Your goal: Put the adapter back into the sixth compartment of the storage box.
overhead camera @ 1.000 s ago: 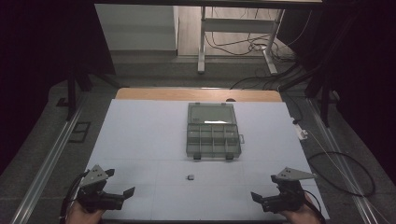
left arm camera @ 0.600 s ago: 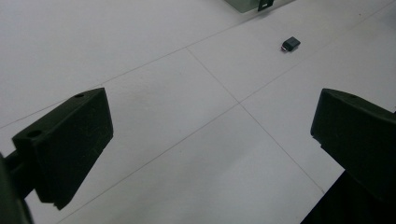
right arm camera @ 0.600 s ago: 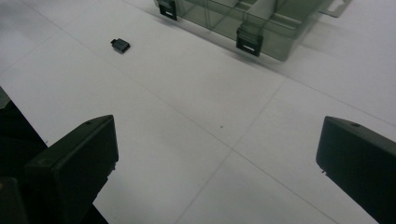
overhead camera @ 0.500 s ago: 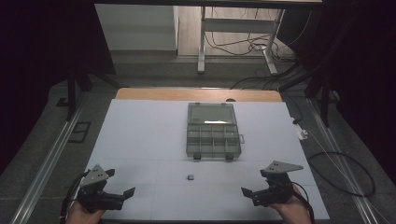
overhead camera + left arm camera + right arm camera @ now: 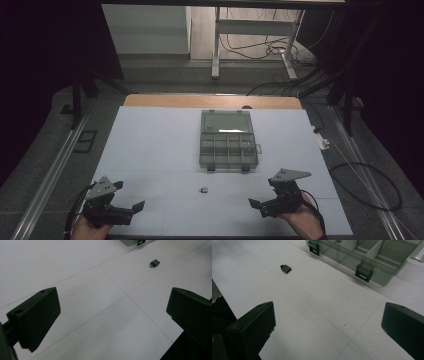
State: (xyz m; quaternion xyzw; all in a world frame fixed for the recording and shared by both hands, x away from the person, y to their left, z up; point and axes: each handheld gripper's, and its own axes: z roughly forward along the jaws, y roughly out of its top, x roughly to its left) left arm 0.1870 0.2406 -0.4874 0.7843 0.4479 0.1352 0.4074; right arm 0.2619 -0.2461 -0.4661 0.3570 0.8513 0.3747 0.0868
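A small dark plug-like part (image 5: pixel 203 189) lies alone on the white table, in front of a clear grey compartment box (image 5: pixel 228 145) whose lid is open. My left gripper (image 5: pixel 131 196) rests at the near left, open and empty, its jaws pointing right toward the part (image 5: pixel 155 263). At the near right, my right gripper (image 5: pixel 261 192) is open and empty, with its jaws pointing left. From the right gripper (image 5: pixel 328 327) the part (image 5: pixel 285 268) lies ahead to the left and the box (image 5: pixel 362 255) ahead to the right. The left gripper (image 5: pixel 112 317) holds nothing.
The white table top (image 5: pixel 150 145) has thin seam lines. A wooden strip (image 5: pixel 210 101) runs along its far edge. A small white item (image 5: pixel 324 143) sits at the right edge. Cables (image 5: pixel 365 175) lie on the floor to the right, and metal rails (image 5: pixel 50 180) run on the left.
My right gripper has moved left and a little forward, toward the middle of the table. The left gripper has stayed nearly still.
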